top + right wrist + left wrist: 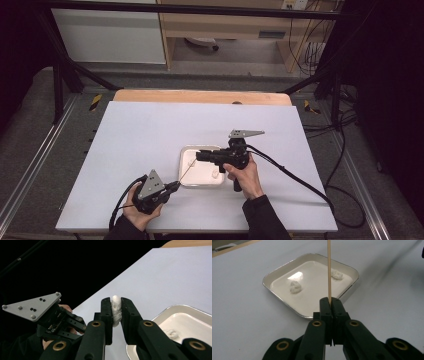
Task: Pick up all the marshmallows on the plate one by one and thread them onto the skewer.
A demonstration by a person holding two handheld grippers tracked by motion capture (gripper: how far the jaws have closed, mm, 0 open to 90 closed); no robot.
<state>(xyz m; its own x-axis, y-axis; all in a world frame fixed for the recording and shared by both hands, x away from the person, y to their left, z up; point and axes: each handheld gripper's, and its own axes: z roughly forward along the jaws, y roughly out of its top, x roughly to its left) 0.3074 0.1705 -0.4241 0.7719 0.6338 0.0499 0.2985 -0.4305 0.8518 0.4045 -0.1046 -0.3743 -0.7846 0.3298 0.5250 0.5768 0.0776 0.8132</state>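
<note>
A shallow white metal tray (pixel 202 176) lies at the middle of the white table. Two small white doughy lumps (pixel 295 287) (pixel 337 274) sit in the tray (pixel 312 292). My left gripper (pixel 331 301) is shut on a thin wooden skewer (pixel 329 270), which points out over the tray. In the high view the left gripper (pixel 176 185) sits near the tray's front left corner. My right gripper (pixel 116 302) is shut on another white lump (pixel 116 312), held above the tray's left part (pixel 198 156).
The white sheet (pixel 150 130) covers a wooden tabletop whose far edge (pixel 200 96) shows. Black cables (pixel 300 182) trail off to the right of the right hand. A black frame and shelving stand beyond the table.
</note>
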